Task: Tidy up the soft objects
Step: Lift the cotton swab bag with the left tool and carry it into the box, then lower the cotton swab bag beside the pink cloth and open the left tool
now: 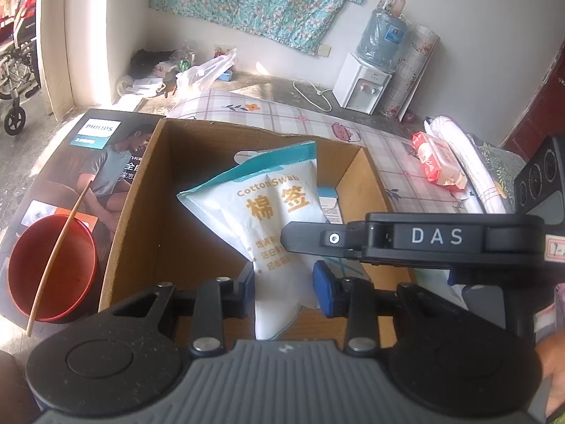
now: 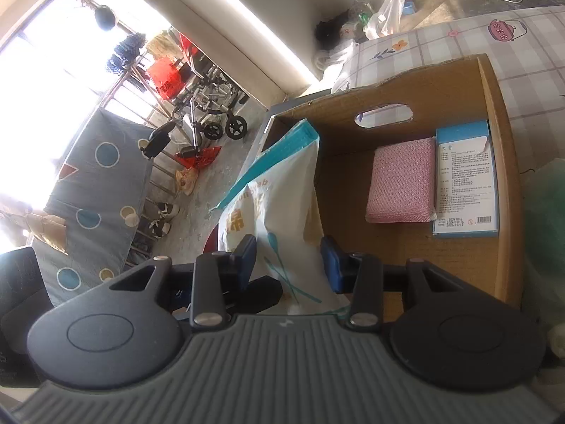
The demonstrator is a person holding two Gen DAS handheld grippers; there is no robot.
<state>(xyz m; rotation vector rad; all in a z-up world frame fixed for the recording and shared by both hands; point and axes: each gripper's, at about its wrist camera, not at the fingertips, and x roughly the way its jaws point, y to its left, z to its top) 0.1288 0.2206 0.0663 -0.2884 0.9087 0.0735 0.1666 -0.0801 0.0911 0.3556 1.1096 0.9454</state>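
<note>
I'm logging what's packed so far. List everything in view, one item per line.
cotton swab bag: 1, white and teal, over the box between both sets of jaws
cardboard box: 1, brown, open, on the checked cloth
pink scrub cloth: 1, pink, flat on the box floor
blue carton: 1, blue and white, in the box beside the pink cloth
red bowl: 1, red, left of the box, stick across it
tissue pack: 1, red and white, right of the box
water dispenser: 1, white, by the wall
wheelchair: 1, silver, near the window
left gripper: 1, black, blue pads
right gripper: 1, black, blue pads
</note>
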